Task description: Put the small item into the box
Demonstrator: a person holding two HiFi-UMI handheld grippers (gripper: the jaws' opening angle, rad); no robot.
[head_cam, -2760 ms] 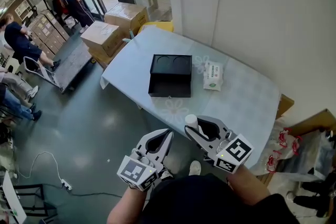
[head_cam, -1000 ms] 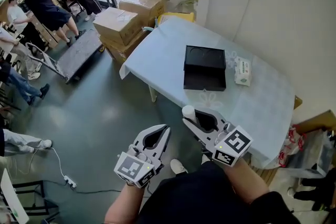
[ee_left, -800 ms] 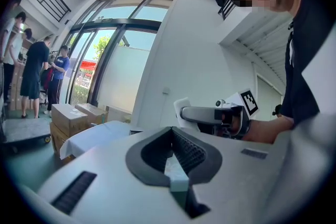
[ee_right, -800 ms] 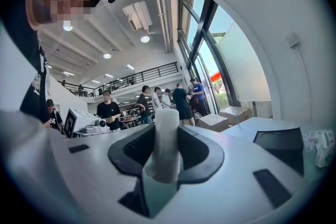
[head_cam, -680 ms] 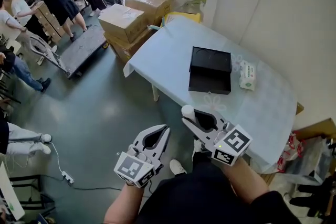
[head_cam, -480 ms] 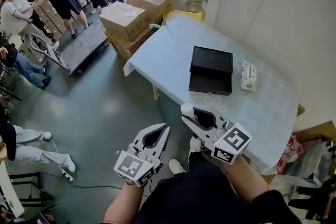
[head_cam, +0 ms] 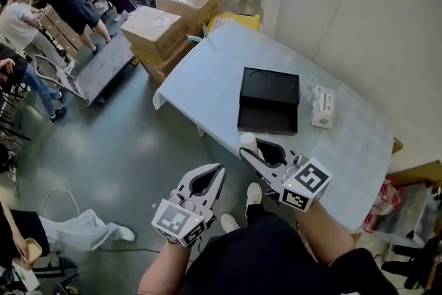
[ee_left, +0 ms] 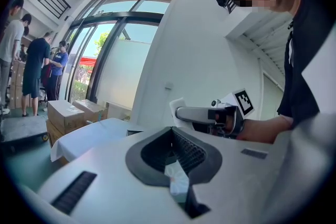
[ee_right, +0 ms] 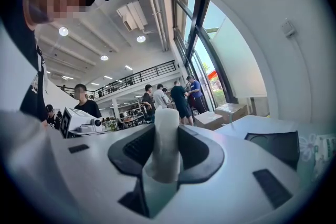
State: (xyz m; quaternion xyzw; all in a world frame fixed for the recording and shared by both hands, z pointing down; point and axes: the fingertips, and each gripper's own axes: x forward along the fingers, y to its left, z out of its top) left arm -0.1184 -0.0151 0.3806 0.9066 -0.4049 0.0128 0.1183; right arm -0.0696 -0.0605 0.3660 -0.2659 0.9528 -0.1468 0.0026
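Fingers of the right gripper (head_cam: 250, 149) grip a small white cylinder (head_cam: 248, 141) near the desk (head_cam: 214, 72) edge. Those of the left gripper (head_cam: 219, 170) are closed and empty.

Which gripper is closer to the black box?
Right. The right gripper, holding a white cylinder, is just short of the box; the left gripper is farther back, over the floor.

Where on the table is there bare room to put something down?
The widest bare cloth on the table lies between the black box and the end by the cardboard boxes. A second patch lies nearer the person, past the wipes pack. Only the gap between box and pack is tight.
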